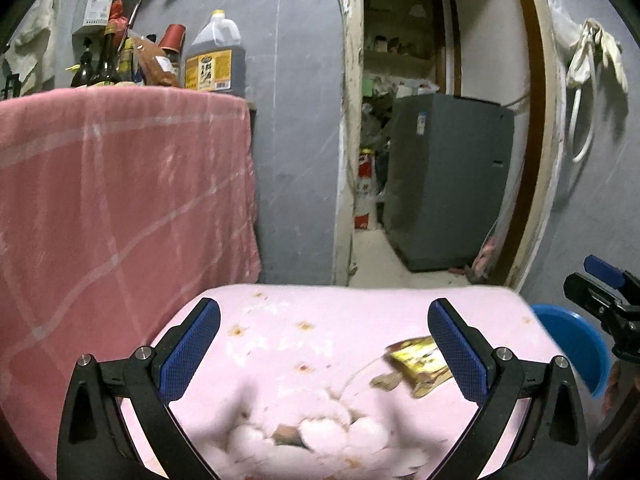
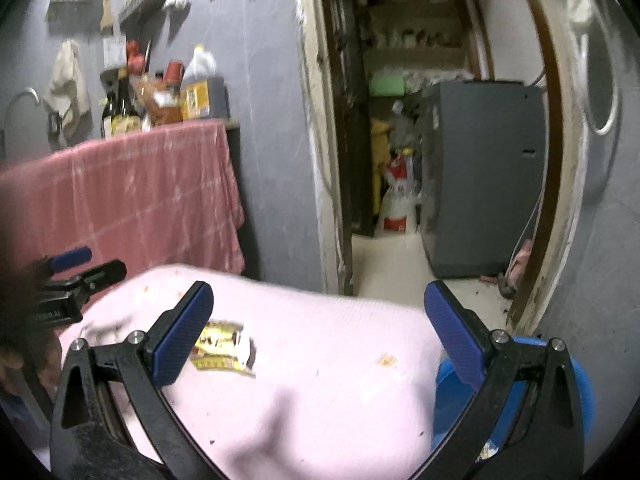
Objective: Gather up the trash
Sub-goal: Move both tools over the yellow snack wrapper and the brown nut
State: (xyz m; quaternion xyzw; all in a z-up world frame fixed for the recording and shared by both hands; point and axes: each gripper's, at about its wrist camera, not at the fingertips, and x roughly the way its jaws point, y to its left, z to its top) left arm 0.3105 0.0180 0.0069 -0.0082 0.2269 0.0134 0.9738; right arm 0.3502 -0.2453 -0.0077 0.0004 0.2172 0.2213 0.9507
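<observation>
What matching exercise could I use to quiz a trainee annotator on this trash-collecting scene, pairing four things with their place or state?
Things:
1. yellow wrapper
2. blue bin
3. red cup
4. left gripper

Places or states:
A. upside down, up among the bottles
B. open, holding nothing
C. lying on the pink table
D. beside the table's right edge

Pairs: 1-C, 2-D, 3-A, 4-B
</observation>
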